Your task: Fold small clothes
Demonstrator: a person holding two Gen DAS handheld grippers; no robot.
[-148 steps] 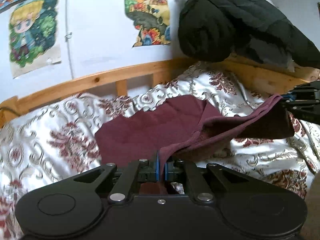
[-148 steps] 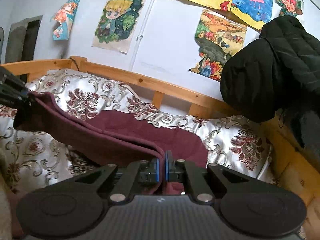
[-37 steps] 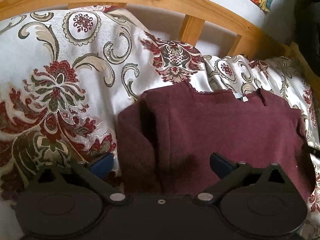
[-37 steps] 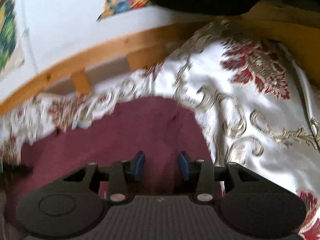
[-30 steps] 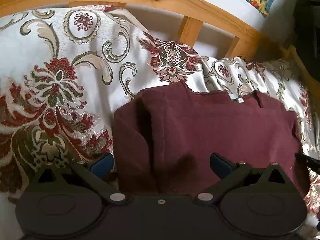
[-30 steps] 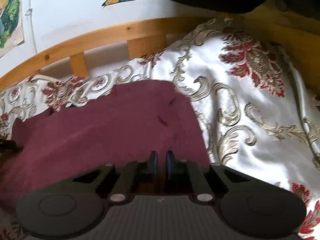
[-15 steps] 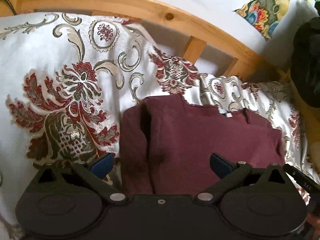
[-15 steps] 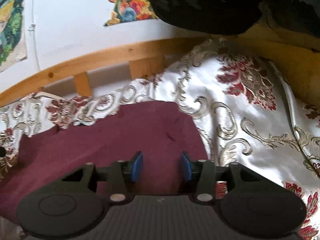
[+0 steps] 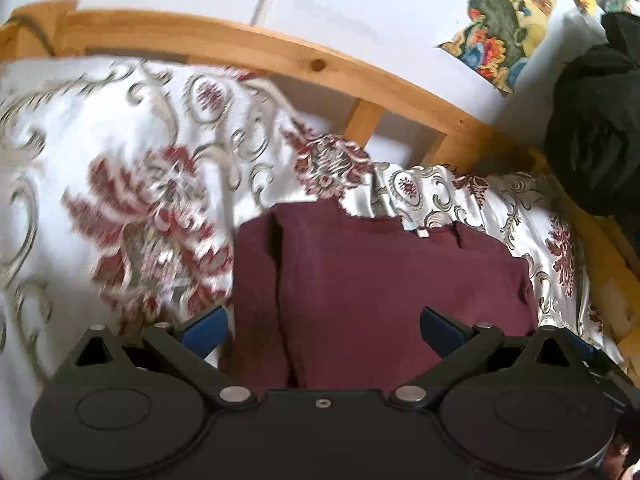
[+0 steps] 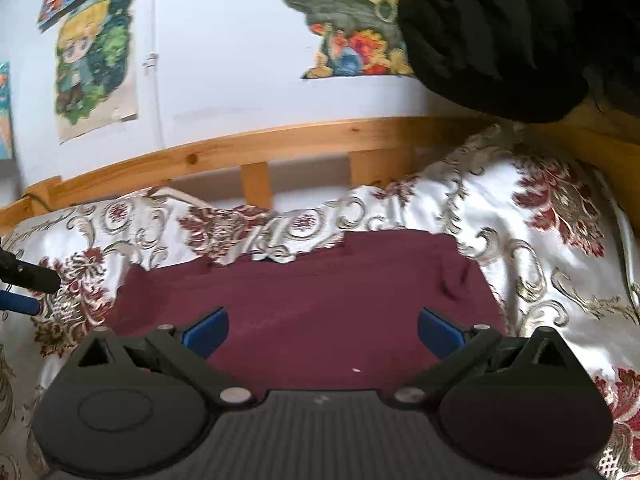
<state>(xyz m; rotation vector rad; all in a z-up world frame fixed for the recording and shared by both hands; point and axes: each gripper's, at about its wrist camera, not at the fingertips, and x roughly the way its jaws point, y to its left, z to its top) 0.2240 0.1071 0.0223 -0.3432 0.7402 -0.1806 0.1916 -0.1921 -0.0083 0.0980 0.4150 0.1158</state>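
— Both of your tongs have let go and pulled back since the cloth hung between them a few seconds ago; the bed cover (image 9: 120,184) now carries the maroon garment (image 9: 400,280) lying flat, folded once.

— Where does it lie from my tongs?

— Straight ahead and below both. From your left gripper (image 9: 324,326) it fills the gap between the blue pads and spreads to that gripper's right; a narrower strip of it runs along its left side. From your right gripper (image 10: 322,328) it spreads to that gripper's left, its far edge near the wooden rail (image 10: 280,148).

— Its long axis?

— Crosswise to both tongs, side to side, so I judge the next fold would take one short end over to the other.

— Which hand is nearer?

— Each sits over its own end; your right over the rumpled corner, your left over the doubled strip.

— And the jaws?

— Left stands wide apart, holding nothing. Right's are opening, cloth beneath them, not pinched.
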